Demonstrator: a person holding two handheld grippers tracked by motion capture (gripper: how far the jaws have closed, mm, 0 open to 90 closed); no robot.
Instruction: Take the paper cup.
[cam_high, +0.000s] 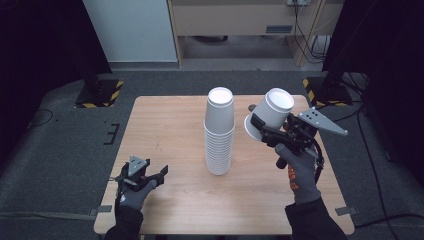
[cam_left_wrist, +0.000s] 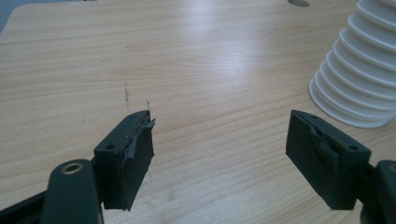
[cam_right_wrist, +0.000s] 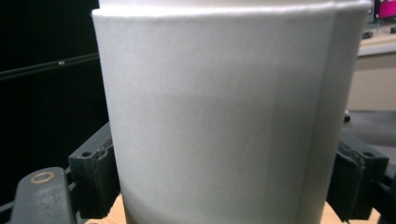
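I hold one white paper cup (cam_high: 274, 111) in the right gripper (cam_high: 263, 131), tilted, raised above the table (cam_high: 165, 125) just right of the cup stack (cam_high: 219, 131). The jaws are clamped on the cup's wall from both sides; in the right gripper view the cup (cam_right_wrist: 224, 116) sits between both pads. A second cup may be nested under it, though I cannot confirm this from the high view. The stack stands upside down at table centre. The left gripper (cam_high: 152, 176) rests near the table's near-left edge, jaws spread wide with nothing between them; its own view shows bare wood and the stack's base (cam_left_wrist: 359, 79) at the right.
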